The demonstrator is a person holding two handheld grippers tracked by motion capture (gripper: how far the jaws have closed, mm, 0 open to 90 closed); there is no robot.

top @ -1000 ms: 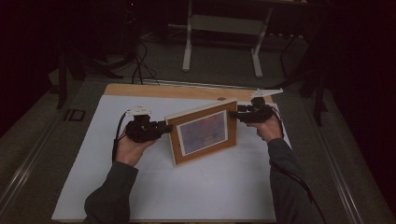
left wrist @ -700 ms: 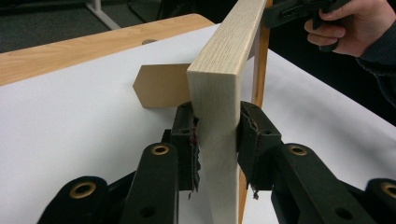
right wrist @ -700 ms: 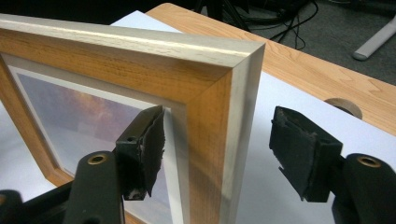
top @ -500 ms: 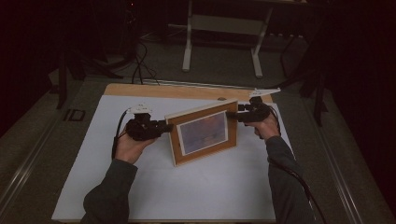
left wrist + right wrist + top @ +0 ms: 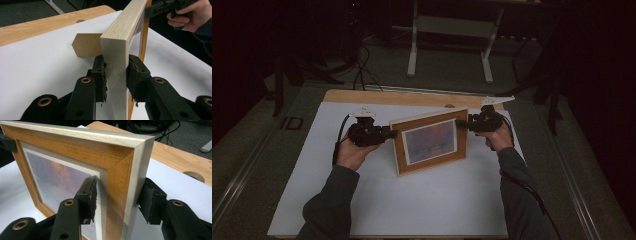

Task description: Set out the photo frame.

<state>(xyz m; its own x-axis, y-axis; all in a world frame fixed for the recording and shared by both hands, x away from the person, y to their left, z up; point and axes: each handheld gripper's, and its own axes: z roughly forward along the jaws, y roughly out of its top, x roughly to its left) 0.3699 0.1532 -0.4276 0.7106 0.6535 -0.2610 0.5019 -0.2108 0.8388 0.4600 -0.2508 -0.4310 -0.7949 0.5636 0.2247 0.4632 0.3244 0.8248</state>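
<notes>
Picture frame (image 5: pixel 430 140) stands upright near worktop's (image 5: pixel 387 210) far edge | left claw (image 5: pixel 116 75) clamps its side edge | right claw (image 5: pixel 117 197), closing, straddles opposite edge, pads not yet pressing | risk: uneven squeeze twists or topples frame.

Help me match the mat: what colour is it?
White, around the hazy orange-and-lilac print in the light wooden picture frame; clearest in the right gripper view.
</notes>
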